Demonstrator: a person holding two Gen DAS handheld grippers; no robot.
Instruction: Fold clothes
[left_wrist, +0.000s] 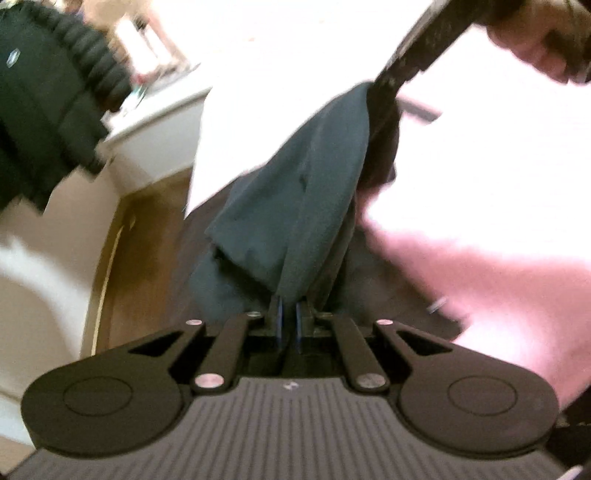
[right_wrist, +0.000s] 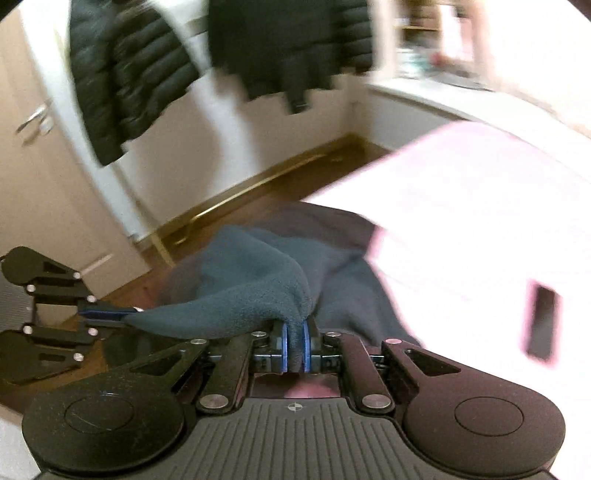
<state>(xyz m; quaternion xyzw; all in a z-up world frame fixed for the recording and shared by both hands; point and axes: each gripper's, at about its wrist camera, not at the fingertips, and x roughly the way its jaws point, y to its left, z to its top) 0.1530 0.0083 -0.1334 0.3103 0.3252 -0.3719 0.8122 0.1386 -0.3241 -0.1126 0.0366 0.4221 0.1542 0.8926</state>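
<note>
Left wrist view showed the left tongs (left_wrist: 289, 314) closed on a fold of a dark teal fleece garment (left_wrist: 295, 206). The cloth rose from them, stretched taut, to the right tongs (left_wrist: 384, 88), which a hand (left_wrist: 535, 48) held at the upper right. Right wrist view showed the right tongs (right_wrist: 294, 341) clamped on another bunch of the same garment (right_wrist: 251, 280), with the left tongs (right_wrist: 110, 314) at the left edge pinching its far end. The garment hung between both, above a wooden floor (right_wrist: 258, 199) and beside a pink-covered surface (right_wrist: 461, 221). Dark puffer jackets (right_wrist: 125, 74) hung on the wall. Both views were blurred.
</note>
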